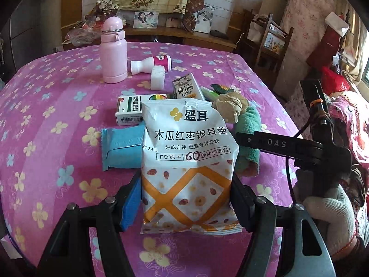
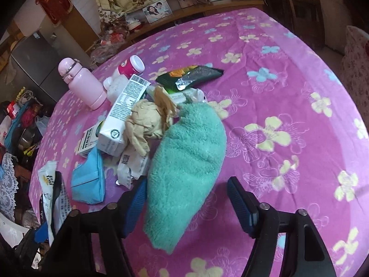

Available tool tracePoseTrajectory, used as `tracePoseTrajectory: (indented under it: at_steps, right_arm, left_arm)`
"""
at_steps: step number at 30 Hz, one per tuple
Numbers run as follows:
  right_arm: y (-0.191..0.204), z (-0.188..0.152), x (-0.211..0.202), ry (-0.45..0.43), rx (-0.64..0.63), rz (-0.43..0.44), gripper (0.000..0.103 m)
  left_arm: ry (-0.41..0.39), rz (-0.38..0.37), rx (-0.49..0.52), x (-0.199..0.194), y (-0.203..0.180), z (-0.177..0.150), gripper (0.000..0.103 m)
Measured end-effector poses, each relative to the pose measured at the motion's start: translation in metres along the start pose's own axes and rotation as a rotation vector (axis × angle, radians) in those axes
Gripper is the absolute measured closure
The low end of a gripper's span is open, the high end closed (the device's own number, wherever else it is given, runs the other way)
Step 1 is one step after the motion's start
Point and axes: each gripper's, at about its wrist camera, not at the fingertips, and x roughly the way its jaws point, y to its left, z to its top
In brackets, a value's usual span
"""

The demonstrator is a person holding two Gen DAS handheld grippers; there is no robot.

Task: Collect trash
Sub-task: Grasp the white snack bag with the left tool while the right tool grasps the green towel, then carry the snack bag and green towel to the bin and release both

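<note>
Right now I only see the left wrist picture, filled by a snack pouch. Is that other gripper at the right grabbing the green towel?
Observer: Not yet. In the right wrist view the right gripper straddles the green towel, one pad clear of it.
Operator: Anything hidden behind my pouch?
Observer: A crumpled white wrapper, between the blue packet and the towel.
Operator: Beyond the paper ball?
Observer: A black and green wrapper, torn open at its silver end.
</note>
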Motion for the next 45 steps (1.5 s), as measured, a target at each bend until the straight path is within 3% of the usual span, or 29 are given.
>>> tracePoseTrajectory:
  at_steps: [1,4,21,45]
  right_arm:
    - [-0.002,-0.002,-0.002,-0.006,0.000,0.026,0.058]
    - [-0.004,-0.009,-0.017,-0.022,-0.019,0.021,0.061]
    - [-0.065,-0.069,-0.141,-0.148,-0.032,-0.044,0.061]
    - [-0.191,-0.108,-0.229,-0.265,0.174,-0.201,0.061]
  left_arm:
    - [0.001,0.001,0.001,0.001,0.000,-0.001,0.032]
    - [0.004,-0.008,0.000,0.001,-0.003,-0.001,0.032]
    - [-0.030,-0.096,0.124,-0.016,-0.089,-0.005,0.032]
    - [-0.024,-0.237,0.347,-0.011,-0.240,-0.009,0.032]
